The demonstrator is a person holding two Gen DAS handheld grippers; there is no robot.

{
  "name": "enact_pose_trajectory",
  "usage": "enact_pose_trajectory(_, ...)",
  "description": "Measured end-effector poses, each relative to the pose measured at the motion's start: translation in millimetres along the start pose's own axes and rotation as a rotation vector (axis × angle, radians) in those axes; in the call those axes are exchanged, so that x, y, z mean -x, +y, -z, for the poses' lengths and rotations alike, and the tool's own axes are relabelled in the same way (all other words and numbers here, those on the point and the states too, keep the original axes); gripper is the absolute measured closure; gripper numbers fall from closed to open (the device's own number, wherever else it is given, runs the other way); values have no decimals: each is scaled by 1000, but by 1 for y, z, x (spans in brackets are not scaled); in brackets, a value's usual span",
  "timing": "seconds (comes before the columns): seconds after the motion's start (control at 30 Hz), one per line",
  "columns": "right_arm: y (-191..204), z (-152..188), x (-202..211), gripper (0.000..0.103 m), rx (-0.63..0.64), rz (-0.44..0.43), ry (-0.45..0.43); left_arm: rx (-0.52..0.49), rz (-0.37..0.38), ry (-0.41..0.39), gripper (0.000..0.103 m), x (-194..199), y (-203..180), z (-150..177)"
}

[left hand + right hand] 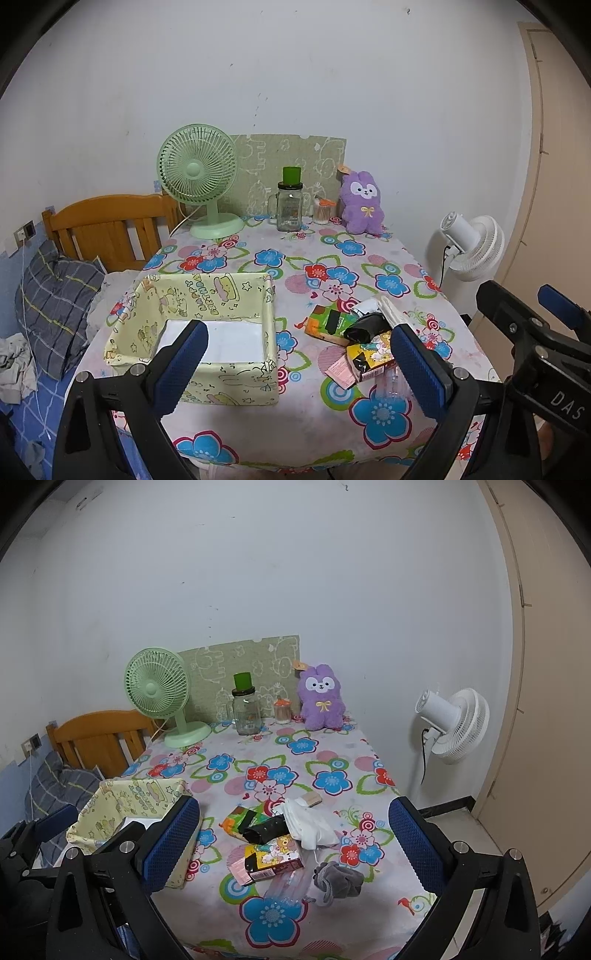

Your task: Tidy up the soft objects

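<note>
A yellow fabric storage box [207,317] stands open at the table's front left; it also shows in the right wrist view [125,805]. A pile of small items lies to its right: a white cloth [310,823], a black pouch [266,829], an orange-green packet [240,818], a cartoon box [273,860] and a grey drawstring pouch [338,880]. A purple plush toy [321,698] sits at the back. My left gripper [299,369] is open and empty above the front edge. My right gripper [295,849] is open and empty, hovering before the pile.
At the back of the floral table [314,775] stand a green desk fan [197,177], a glass jar with green lid [289,206] and a small cotton-swab jar [322,212]. A white floor fan [454,723] stands right. A bed with pillow [55,295] lies left.
</note>
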State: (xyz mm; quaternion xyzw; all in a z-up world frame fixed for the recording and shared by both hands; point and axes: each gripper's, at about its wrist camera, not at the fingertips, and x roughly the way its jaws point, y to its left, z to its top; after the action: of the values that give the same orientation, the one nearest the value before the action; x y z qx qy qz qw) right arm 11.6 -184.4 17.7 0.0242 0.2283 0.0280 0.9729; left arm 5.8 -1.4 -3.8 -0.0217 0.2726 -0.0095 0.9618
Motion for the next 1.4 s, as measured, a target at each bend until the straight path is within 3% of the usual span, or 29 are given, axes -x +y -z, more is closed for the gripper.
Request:
enact_pose_trajectory(1.07,2,0,0,0,-5,-9,4,2,-3,-2,3,-2,-1,-1)
enact_pose_trajectory(1.4,4,1,2,0,-1,-11,0,-12,-35,-17,3,-1,-3,-1)
